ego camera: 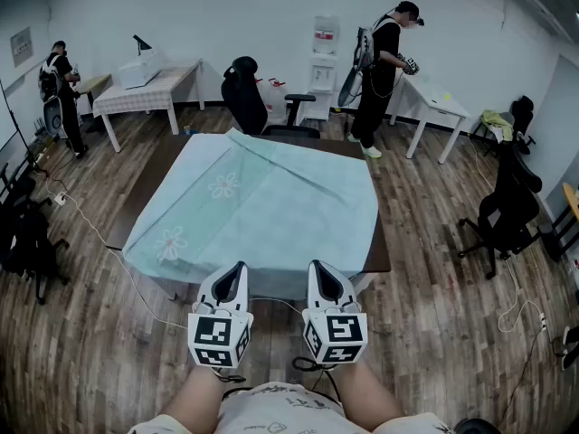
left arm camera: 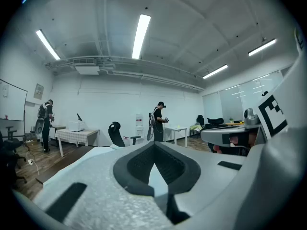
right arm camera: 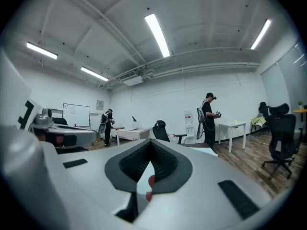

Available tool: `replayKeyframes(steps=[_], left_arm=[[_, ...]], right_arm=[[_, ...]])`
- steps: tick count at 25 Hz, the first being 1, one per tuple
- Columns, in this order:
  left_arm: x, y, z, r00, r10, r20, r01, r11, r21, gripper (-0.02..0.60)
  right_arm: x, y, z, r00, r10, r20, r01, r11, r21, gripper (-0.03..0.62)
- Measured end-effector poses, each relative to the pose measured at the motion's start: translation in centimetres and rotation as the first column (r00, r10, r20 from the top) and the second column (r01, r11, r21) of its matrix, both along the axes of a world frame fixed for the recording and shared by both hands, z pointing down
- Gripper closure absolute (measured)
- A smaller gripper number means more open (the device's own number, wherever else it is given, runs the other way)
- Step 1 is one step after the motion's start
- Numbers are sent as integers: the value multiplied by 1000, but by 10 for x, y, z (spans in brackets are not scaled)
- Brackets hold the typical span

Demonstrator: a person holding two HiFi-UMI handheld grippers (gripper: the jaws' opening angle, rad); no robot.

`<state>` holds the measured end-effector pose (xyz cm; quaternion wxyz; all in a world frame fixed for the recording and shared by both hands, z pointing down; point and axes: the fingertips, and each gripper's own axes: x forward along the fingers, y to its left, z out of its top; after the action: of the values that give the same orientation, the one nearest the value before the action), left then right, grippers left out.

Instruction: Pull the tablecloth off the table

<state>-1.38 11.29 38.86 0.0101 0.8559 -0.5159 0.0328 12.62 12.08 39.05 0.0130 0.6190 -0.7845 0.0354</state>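
Observation:
A pale teal tablecloth (ego camera: 262, 202) with faint flower prints covers a dark wooden table (ego camera: 380, 251); a fold runs across its far half and its near edge hangs over the front. My left gripper (ego camera: 233, 269) and right gripper (ego camera: 322, 268) sit side by side at that near edge, pointing level at the table. Both are shut. I see no cloth pinched in either one. In the left gripper view the left gripper (left arm camera: 154, 145) has its pads together, with pale cloth (left arm camera: 154, 178) showing behind the gap. The right gripper (right arm camera: 151, 142) looks the same in its own view.
A black office chair (ego camera: 246, 98) stands behind the table. One person (ego camera: 384, 61) is at a white desk far right, another (ego camera: 59, 84) far left by a covered table (ego camera: 145, 93). A black chair (ego camera: 507, 211) is at the right; cables (ego camera: 99, 233) cross the wooden floor.

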Motion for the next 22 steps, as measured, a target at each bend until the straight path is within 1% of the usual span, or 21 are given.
replayKeyframes(steps=[5, 8, 10, 13, 16, 22], left_arm=[[10, 2, 3, 1000, 6, -28, -7, 1000, -24, 572], [18, 4, 10, 999, 1, -42, -2, 999, -40, 572], [24, 5, 14, 999, -6, -48, 3, 999, -53, 572], [33, 8, 21, 998, -15, -54, 12, 998, -69, 572], [40, 10, 30, 998, -25, -49, 21, 996, -83, 572], [37, -10, 36, 998, -47, -52, 42, 994, -101, 572]], right_arm=[[7, 5, -3, 999, -13, 37, 12, 1000, 23, 585], [12, 10, 2, 999, -34, 31, 33, 999, 28, 585], [19, 11, 7, 999, -42, 30, 41, 999, 19, 585], [29, 11, 16, 997, -57, 53, 58, 998, -8, 585], [36, 9, 22, 996, -78, 53, 79, 997, -23, 585], [31, -12, 22, 992, -119, 45, 119, 993, -13, 583]])
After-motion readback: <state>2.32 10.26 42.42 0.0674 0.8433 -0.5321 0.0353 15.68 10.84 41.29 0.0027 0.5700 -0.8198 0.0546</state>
